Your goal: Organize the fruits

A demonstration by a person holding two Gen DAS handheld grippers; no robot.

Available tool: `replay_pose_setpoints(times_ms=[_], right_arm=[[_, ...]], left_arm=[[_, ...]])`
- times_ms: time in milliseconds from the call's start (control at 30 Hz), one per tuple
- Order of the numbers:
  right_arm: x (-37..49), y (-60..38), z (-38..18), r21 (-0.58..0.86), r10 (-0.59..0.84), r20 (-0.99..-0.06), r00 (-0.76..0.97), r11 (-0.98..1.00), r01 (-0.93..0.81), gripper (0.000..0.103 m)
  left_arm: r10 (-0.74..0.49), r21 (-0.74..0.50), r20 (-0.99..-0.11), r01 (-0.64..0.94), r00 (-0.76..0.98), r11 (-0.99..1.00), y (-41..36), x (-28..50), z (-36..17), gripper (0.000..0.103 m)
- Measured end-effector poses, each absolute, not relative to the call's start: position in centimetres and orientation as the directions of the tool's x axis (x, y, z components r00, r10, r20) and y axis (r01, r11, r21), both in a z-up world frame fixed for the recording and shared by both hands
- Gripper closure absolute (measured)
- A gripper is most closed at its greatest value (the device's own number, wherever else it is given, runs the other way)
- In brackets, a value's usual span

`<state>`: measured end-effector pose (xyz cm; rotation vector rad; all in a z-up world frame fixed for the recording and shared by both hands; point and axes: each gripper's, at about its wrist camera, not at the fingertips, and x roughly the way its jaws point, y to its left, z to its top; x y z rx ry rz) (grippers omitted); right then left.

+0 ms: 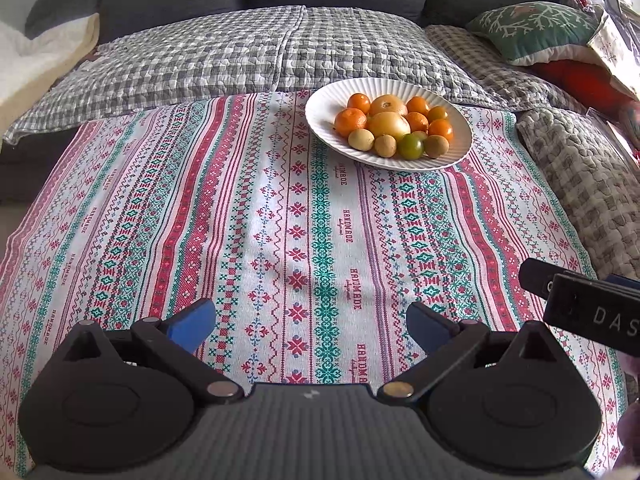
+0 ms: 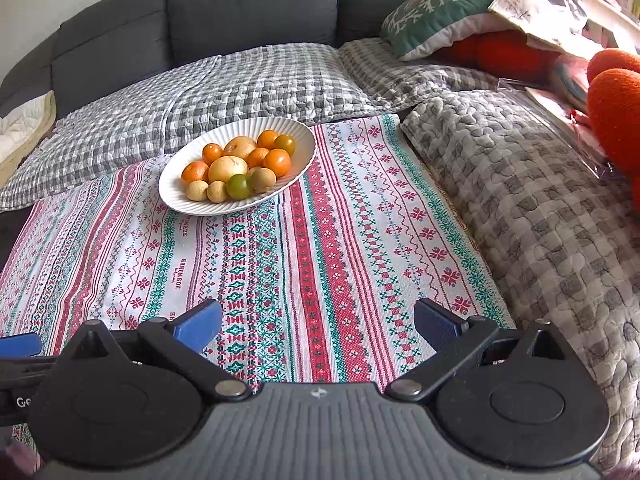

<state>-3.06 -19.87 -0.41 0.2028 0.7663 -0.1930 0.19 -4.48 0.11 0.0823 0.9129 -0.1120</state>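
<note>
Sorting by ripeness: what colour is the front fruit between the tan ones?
Green fruit, clearest in the left wrist view.

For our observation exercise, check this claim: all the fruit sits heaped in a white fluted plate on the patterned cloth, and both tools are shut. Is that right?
One detail is wrong: both tools are open. The left wrist view shows the left tool spread wide, and the right wrist view shows the right tool likewise. The fruit does sit heaped in the white fluted plate on the patterned cloth.

A patterned cloth [image 1: 248, 216] covers the surface. On its far right part stands a white ribbed plate [image 1: 460, 136], full of fruits [image 1: 394, 126]. Checked quilts [image 1: 224, 56] lie beyond.
</note>
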Motion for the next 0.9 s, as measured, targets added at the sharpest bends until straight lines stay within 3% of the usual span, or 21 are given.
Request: replay_pose_setpoints(times_ms=[900], right_arm=[[-2.96, -19.62, -0.48, 0.109, -0.112, -0.701, 0.704, 0.959, 0.261, 0.001]], left_arm=[[-0.059, 0.023, -0.794, 0.128, 0.605, 0.992, -4.3, 0.31, 0.23, 0.008]])
